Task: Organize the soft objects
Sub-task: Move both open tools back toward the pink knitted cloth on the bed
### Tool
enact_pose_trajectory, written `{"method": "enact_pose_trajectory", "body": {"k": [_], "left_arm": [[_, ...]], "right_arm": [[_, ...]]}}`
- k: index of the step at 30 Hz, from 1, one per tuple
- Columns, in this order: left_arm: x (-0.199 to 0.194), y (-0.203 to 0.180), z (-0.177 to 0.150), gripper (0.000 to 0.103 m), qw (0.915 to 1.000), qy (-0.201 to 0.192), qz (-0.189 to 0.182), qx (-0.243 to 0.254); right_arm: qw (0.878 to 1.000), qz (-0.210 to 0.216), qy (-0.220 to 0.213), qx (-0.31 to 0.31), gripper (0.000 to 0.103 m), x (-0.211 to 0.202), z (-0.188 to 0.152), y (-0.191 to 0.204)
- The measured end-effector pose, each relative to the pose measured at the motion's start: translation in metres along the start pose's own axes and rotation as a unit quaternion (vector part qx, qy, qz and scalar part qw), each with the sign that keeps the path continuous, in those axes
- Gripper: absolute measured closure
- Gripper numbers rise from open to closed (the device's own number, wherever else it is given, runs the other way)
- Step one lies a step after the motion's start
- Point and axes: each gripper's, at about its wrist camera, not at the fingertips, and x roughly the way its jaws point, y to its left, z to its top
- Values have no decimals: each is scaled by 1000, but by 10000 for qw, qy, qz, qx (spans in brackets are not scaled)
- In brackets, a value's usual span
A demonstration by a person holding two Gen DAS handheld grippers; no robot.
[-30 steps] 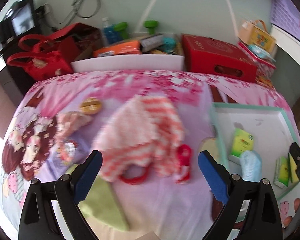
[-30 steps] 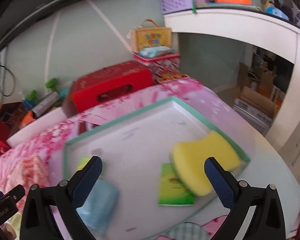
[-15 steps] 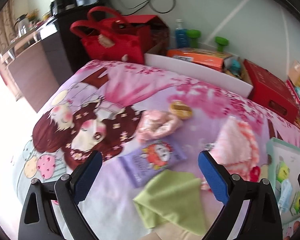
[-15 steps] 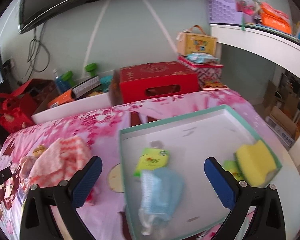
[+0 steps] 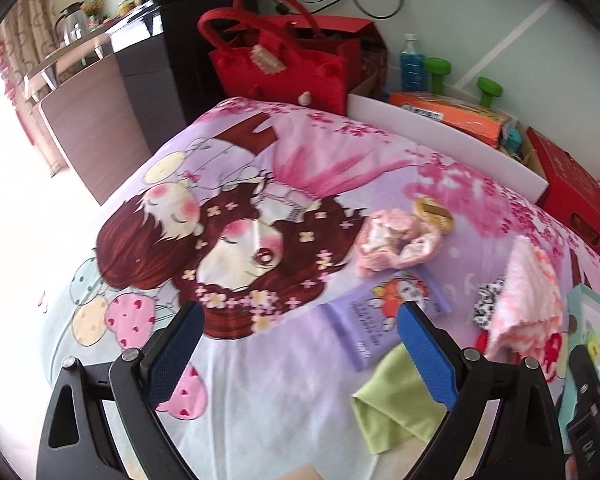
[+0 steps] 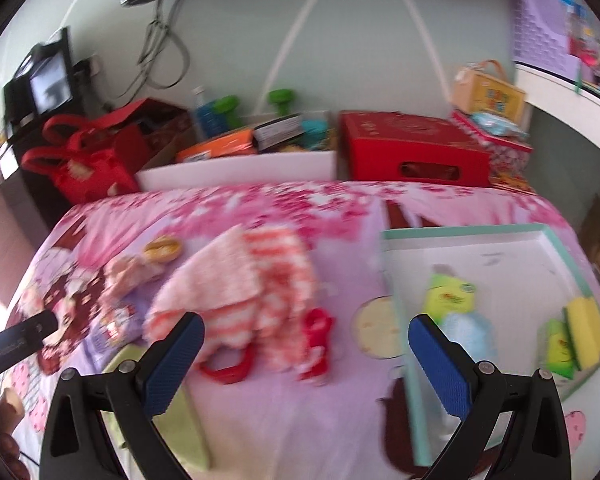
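right wrist view: our right gripper gapes empty over the striped knit at frame centre – left gripper gapes too; blurred aim could snag its red strap.

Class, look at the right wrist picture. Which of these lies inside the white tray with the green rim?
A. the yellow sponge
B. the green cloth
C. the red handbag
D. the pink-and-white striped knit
A: the yellow sponge sits inside the tray near its right wall, while the striped knit and green cloth lie on the bedsheet outside it.
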Motion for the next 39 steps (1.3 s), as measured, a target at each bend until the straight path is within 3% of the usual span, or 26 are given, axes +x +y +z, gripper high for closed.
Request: {"method": "enact_pose_trajectory", "body": {"k": [9, 20, 31, 39], "left_arm": [[16, 20, -9, 6, 9996, 227, 169, 9], [37, 43, -9, 6, 9982, 491, 124, -314], [62, 56, -13, 6, 9951, 822, 207, -499], [65, 60, -13, 6, 9944, 842, 247, -582]], "right_arm": [[9954, 566, 513, -573, 0, 14, -14, 60], [9858, 994, 1016, -892, 0, 31, -34, 103], [9782, 997, 1287, -1288, 0, 40, -53, 127], [9741, 1046, 1324, -1506, 0, 40, -60, 138]]}}
